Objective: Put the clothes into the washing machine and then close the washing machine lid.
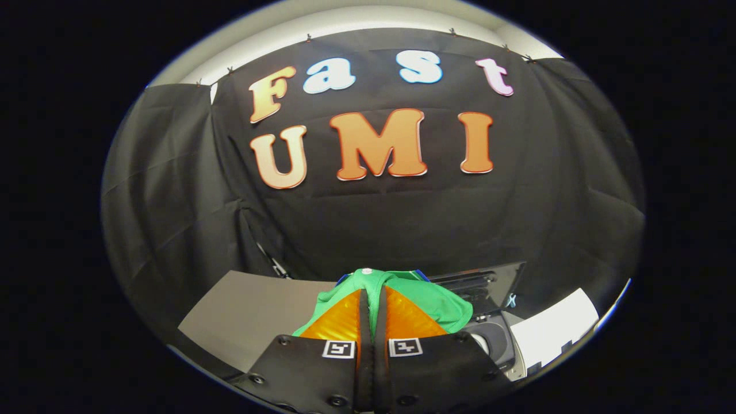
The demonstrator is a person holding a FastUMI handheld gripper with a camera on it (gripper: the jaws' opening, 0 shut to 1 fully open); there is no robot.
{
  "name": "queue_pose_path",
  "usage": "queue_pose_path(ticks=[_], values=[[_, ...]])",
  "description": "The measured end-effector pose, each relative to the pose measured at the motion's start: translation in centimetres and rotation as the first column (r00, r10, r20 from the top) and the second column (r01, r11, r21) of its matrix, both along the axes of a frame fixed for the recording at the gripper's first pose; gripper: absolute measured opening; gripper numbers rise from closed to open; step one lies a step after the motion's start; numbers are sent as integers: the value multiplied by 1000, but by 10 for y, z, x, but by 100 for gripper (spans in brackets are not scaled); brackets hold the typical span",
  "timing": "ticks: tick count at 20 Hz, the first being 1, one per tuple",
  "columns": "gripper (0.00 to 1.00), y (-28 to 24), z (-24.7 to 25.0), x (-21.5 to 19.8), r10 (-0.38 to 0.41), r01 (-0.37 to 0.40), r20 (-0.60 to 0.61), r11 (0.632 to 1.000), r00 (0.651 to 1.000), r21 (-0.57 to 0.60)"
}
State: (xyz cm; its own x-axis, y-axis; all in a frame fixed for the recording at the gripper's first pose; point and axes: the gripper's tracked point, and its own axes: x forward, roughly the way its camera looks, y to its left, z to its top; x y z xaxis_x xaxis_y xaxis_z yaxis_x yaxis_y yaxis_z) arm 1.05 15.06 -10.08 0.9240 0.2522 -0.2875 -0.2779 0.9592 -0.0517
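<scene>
My gripper (372,296) is shut on a green garment (437,305), a fold of which is pinched between the two orange fingers (339,322). The cloth bulges out above the fingertips and hangs to the right of them, lifted above the table. Below and to the right of the fingers stands the small washing machine (494,339), grey with a round opening, its dark lid (489,284) raised upright behind it. Part of the machine is hidden by the garment and the gripper body.
A grey tabletop (247,322) stretches to the left of the fingers. A white sheet or surface (555,330) lies right of the machine. The black cloth wall closes the space behind, with a thin dark rod (275,261) leaning at its foot.
</scene>
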Motion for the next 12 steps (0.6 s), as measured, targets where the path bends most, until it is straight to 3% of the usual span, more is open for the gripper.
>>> queue_pose_path(ticks=[5, 12], values=[[8, -56, 12, 11, -104, 104, 24, 995, 994, 13], [8, -123, -17, 28, -235, 235, -12, 972, 972, 0]])
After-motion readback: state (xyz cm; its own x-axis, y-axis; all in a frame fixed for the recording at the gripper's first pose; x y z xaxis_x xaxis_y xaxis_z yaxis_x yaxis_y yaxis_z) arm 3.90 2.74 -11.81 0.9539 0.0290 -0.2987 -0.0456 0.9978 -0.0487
